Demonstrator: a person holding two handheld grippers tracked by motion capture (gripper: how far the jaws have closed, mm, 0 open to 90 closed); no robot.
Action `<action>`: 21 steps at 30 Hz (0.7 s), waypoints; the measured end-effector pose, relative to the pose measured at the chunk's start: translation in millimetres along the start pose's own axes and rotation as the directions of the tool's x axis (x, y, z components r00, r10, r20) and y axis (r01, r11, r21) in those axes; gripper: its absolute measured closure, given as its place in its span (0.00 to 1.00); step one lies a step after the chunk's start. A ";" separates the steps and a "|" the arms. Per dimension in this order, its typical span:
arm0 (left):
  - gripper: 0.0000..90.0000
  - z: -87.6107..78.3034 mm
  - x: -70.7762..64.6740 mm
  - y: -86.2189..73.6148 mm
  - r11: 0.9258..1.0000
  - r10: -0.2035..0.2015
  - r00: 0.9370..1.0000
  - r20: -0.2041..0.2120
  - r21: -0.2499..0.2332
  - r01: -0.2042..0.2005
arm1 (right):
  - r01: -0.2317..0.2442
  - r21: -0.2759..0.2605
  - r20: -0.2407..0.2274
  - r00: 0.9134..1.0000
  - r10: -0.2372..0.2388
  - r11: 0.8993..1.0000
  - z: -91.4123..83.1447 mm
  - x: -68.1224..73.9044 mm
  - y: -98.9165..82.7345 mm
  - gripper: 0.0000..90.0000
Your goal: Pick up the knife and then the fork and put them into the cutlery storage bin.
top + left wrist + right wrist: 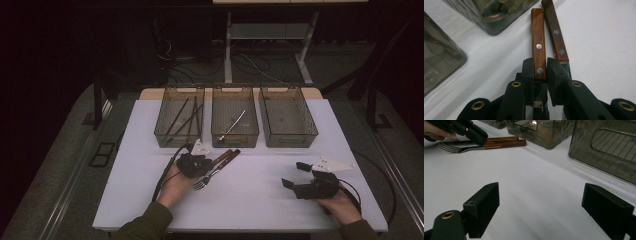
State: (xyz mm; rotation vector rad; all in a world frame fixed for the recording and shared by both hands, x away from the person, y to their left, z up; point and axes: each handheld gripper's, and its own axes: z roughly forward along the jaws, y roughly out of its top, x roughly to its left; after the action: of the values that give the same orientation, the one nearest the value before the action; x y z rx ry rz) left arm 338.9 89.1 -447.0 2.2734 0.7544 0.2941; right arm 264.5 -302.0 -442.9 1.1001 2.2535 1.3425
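The left hand-held gripper (540, 68) pinches the wooden handle of a fork (538, 47) near its metal neck, the fork lying flat on the white counter (260, 200) just before the middle bin (235, 139), touching a second wooden-handled piece (555, 32). Stiff and light, its smooth handle may twist, so a grip near the rivets looks safest. The left forearm angles in low. The right hand-held gripper (544, 205) rests spread, holding nothing, well apart.
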 end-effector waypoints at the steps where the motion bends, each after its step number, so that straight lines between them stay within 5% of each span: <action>1: 0.86 -1.0 1.4 0.2 1.000 -0.007 1.000 0.004 -0.002 0.007 | 0.000 -0.001 0.002 1.000 0.000 1.000 0.0 -0.2 0.0 0.15; 9: 0.86 -15.6 15.1 2.7 0.999 -0.034 0.998 0.057 -0.014 0.035 | -0.004 -0.015 -0.012 1.000 0.004 1.000 -0.5 -0.5 0.9 0.15; 17: 0.86 -33.1 16.4 6.4 0.999 0.029 0.987 0.155 -0.038 -0.023 | 0.001 -0.011 -0.086 0.996 -0.002 1.000 -2.6 -2.2 7.0 0.15; 21: 0.86 -35.5 7.7 9.3 0.997 0.068 0.978 0.198 -0.050 -0.059 | 0.055 0.027 -0.147 0.988 -0.050 0.998 -5.1 -0.2 14.7 0.15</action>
State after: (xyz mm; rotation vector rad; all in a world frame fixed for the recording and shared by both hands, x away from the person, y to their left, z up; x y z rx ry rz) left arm 334.6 108.3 -415.1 2.2480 0.5667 0.1082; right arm 268.4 -301.3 -427.8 0.9732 2.3968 1.4142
